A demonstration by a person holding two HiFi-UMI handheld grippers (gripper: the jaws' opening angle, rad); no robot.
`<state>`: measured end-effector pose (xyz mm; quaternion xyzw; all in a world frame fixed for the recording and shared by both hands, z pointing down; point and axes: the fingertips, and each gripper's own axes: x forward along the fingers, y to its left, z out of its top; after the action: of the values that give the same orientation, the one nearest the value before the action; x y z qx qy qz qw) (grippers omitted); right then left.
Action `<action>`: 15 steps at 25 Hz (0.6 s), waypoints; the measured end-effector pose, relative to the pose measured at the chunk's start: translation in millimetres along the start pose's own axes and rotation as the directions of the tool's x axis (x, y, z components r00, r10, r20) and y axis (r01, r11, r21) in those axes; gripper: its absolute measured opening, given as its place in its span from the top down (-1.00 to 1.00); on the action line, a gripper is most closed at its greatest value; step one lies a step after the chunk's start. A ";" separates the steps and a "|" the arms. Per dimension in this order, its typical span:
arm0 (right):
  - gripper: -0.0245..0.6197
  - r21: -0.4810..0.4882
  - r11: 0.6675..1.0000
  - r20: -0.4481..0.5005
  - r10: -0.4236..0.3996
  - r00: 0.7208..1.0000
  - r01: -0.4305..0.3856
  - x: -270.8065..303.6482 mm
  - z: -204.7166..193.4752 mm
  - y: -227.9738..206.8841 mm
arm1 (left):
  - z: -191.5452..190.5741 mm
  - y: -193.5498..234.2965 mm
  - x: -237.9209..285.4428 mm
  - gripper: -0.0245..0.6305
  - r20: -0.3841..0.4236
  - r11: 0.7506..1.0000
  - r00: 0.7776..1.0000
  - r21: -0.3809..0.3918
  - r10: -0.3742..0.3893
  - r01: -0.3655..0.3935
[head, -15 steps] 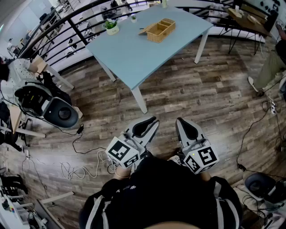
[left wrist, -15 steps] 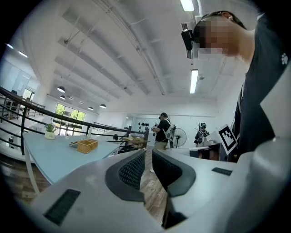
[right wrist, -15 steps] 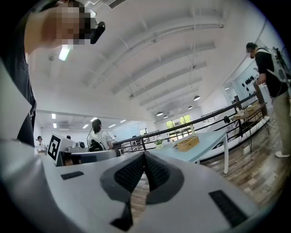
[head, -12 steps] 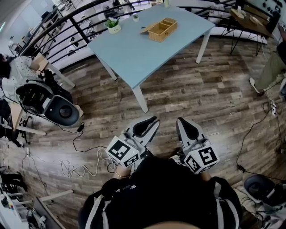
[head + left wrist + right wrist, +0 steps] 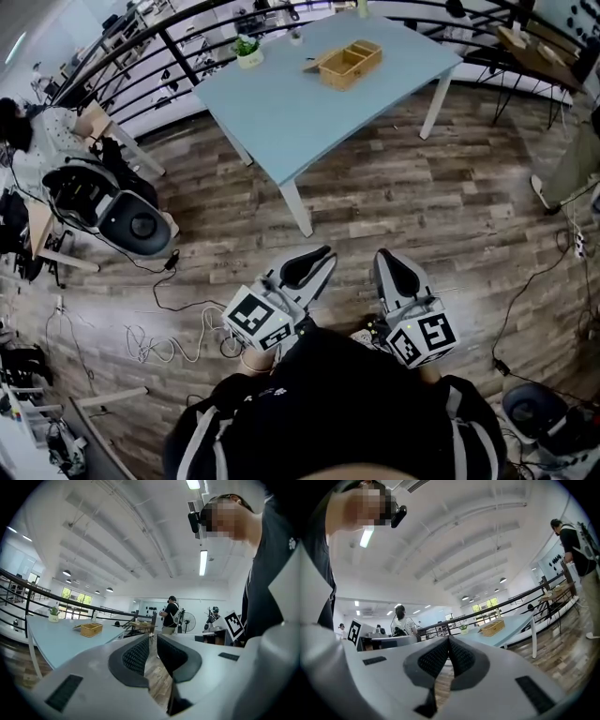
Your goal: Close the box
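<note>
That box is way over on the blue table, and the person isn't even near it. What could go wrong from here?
1. Loose white cables lie on the wooden floor to the person's left; a step that way could snag a foot.
2. The tan woven box sits near the far edge of the light blue table; pushing its open lid might slide the box along instead of shutting it.

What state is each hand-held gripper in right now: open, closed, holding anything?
Left hand-held gripper: slightly open, nothing between the jaws.
Right hand-held gripper: shut, empty.
</note>
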<state>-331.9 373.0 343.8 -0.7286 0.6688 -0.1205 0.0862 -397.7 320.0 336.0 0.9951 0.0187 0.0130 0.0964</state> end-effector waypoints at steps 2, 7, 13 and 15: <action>0.92 0.001 1.000 -0.002 -0.007 1.000 0.007 -4.3 -0.6 -8.6 | -0.8 -3.7 6.5 0.75 0.004 1.000 1.000 0.000 0.002 -0.002; 0.92 -0.002 0.999 -0.007 -0.032 0.999 0.032 -17.3 3.5 -35.9 | -2.9 -14.1 27.0 0.75 0.005 1.000 1.000 0.006 0.020 -0.020; 0.92 -0.004 1.000 -0.005 -0.017 1.000 0.017 -31.8 4.4 -65.3 | -10.0 -27.0 47.4 0.75 -0.012 0.999 0.999 0.016 0.046 -0.046; 0.90 0.000 1.000 0.001 -0.013 1.000 0.013 -38.5 5.4 -73.2 | -12.3 -32.8 53.5 0.75 -0.017 0.999 0.999 0.018 0.052 -0.051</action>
<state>-263.4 417.8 357.3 -0.7330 0.6640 -0.1207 0.0856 -345.8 356.6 343.0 0.9959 -0.0059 0.0242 0.0871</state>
